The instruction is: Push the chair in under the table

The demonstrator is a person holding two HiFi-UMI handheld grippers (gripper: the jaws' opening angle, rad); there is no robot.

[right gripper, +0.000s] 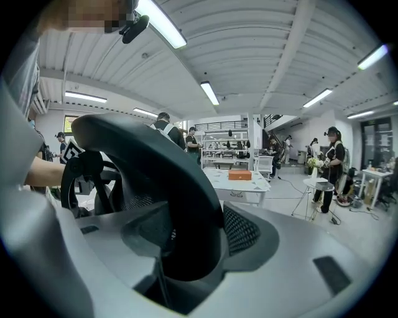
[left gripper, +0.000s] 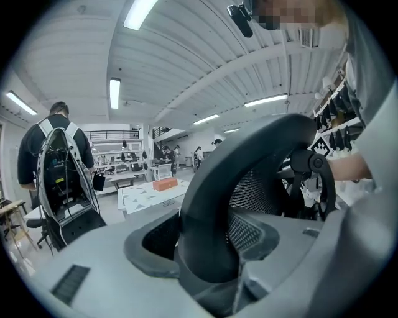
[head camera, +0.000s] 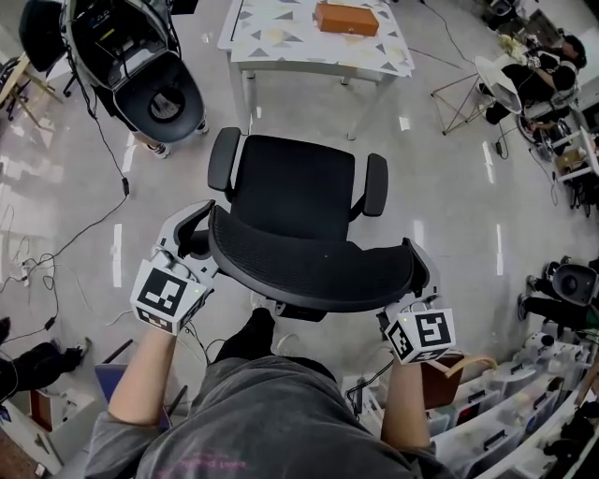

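Note:
A black mesh office chair (head camera: 281, 178) stands in the head view facing a white table (head camera: 281, 42) with a triangle pattern, a gap of floor between them. Its curved backrest (head camera: 309, 267) is nearest me. My left gripper (head camera: 192, 245) straddles the backrest's left top corner and my right gripper (head camera: 421, 281) its right corner. In the left gripper view the backrest rim (left gripper: 211, 205) fills the space between wide-set jaws of the left gripper (left gripper: 208, 248). The right gripper (right gripper: 186, 239) shows the same. Both look open, and I see no pad pressing.
An orange box (head camera: 346, 19) lies on the table. A black seat-like rig (head camera: 159, 94) stands at the far left. Cables (head camera: 56, 253) trail over the floor on the left. A small white stand (head camera: 496, 75) and people are at the right, and shelves with bins (head camera: 524, 402) at the lower right.

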